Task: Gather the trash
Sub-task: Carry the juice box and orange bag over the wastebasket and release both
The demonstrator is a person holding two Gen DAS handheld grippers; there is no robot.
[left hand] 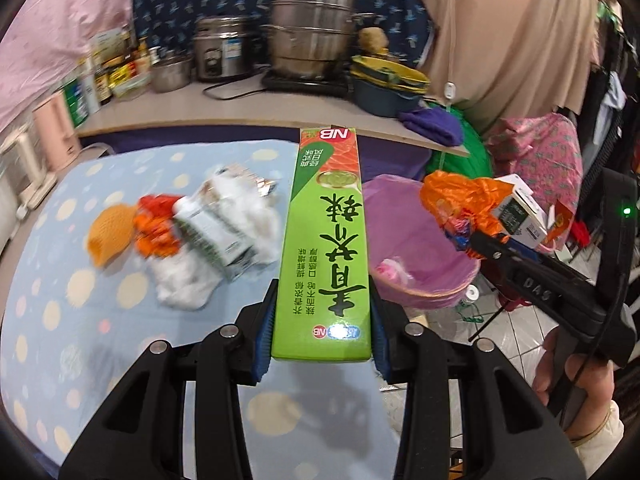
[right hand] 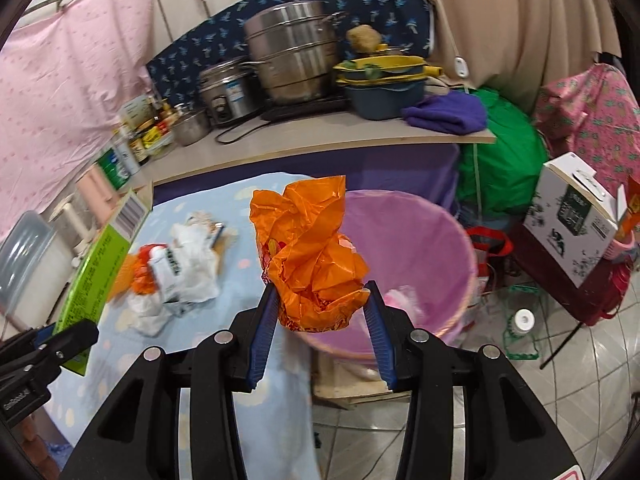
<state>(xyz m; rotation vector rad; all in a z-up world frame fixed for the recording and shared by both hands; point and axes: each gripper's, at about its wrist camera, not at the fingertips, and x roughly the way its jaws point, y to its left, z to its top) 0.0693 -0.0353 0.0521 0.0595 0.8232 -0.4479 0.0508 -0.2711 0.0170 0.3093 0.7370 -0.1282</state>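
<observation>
My left gripper point(left hand: 325, 320) is shut on a long green carton point(left hand: 326, 236), which sticks out forward over the blue spotted tablecloth point(left hand: 60, 300). My right gripper point(right hand: 322, 298) is shut on a crumpled orange wrapper point(right hand: 312, 248), held beside the rim of a bin with a pink liner point(right hand: 444, 236). From the left wrist view the orange wrapper point(left hand: 460, 200) hangs just right of the bin point(left hand: 420, 268). A pile of trash stays on the table: a white plastic bag point(left hand: 224, 240), a small orange wrapper point(left hand: 156, 228) and a yellow-orange net point(left hand: 110, 232).
A counter behind the table carries steel pots point(left hand: 312, 32), a rice cooker point(left hand: 220, 48) and bottles point(left hand: 104, 76). Right of the bin stand a green bag point(right hand: 500, 160), a white box on a red stool point(right hand: 572, 220) and a bottle on the tiled floor point(right hand: 524, 320).
</observation>
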